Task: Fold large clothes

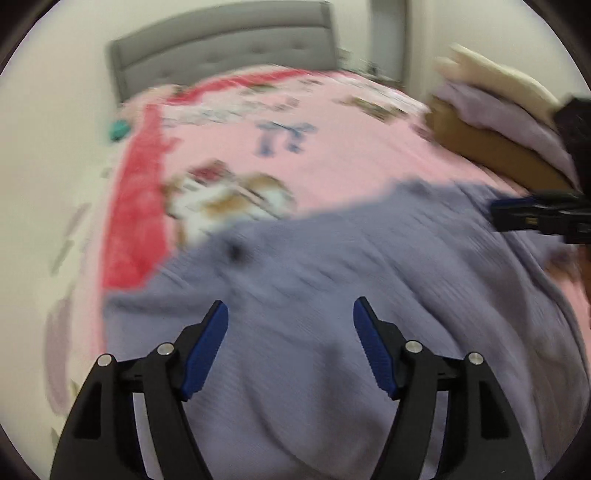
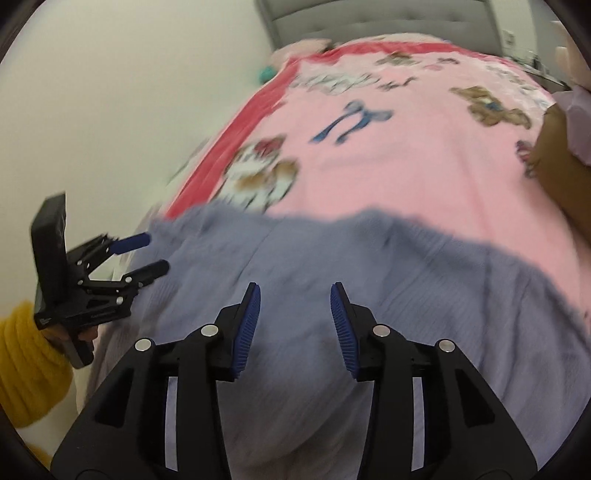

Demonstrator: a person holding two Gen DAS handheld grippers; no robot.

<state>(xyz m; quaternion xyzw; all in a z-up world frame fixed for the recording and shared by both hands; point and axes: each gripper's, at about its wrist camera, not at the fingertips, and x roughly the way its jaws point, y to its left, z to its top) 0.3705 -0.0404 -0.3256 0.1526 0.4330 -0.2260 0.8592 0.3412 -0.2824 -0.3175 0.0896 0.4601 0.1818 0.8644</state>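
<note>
While both grippers hang over the bed, their jaws stand apart and empty.

Left gripper (image 1: pixel 290 312) is spread wide above the lavender garment (image 1: pixel 332 295), gripping nothing; right gripper (image 2: pixel 295 295) is parted less, also clear of the cloth. That garment lies spread on the pink blanket (image 2: pixel 388 173), near its front edge.

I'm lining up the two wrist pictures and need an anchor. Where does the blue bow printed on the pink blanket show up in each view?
Left wrist view: the blue bow sits upper centre, blurred, beyond the grey-purple garment.
Right wrist view: the blue bow sits upper centre, a little right of the middle, sharper.
Shared landmark: the grey headboard at the top of both pictures, behind the pink blanket.
</note>
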